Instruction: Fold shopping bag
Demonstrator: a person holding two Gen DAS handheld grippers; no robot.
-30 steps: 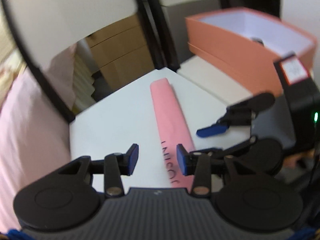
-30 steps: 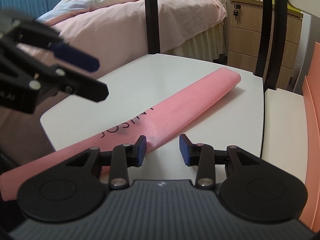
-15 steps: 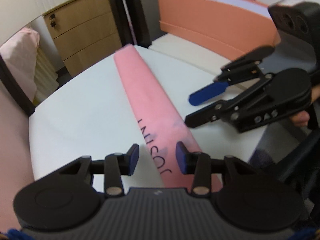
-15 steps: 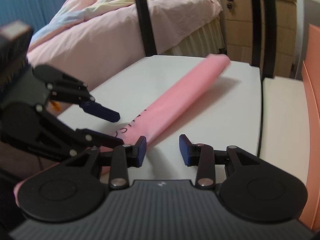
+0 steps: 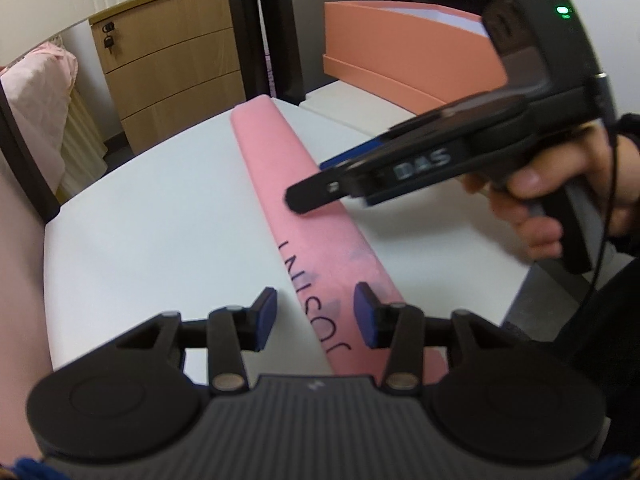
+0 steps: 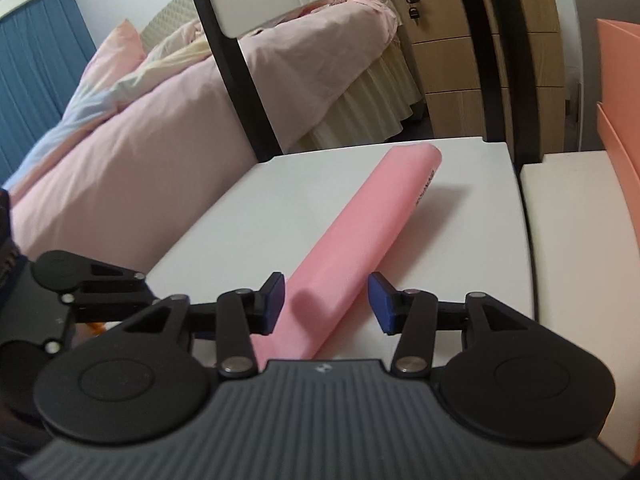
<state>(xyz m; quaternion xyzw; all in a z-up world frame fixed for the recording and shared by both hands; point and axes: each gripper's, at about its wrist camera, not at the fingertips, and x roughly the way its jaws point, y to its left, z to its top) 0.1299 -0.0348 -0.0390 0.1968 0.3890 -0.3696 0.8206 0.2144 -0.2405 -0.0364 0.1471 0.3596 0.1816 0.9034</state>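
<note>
On table (image 5: 160, 220), pink bag (image 5: 280, 168), right tool (image 6: 326, 300) opening

The shopping bag (image 5: 280, 168) is pink and folded lengthwise into one long, narrow, flat strip with soft, rounded edges, so that it looks almost like a roll. It lies flat on the white tabletop (image 5: 152, 232), running from the near edge away toward the far side. In the left wrist view the strip slants from near right to far left; in the right wrist view the strip (image 6: 372, 224) slants from near left to far right. Its far end is blunt and rounded, close to the table's far edge. Dark printed letters run along the near part. Small dark print shows on its right edge near the far end.
</note>
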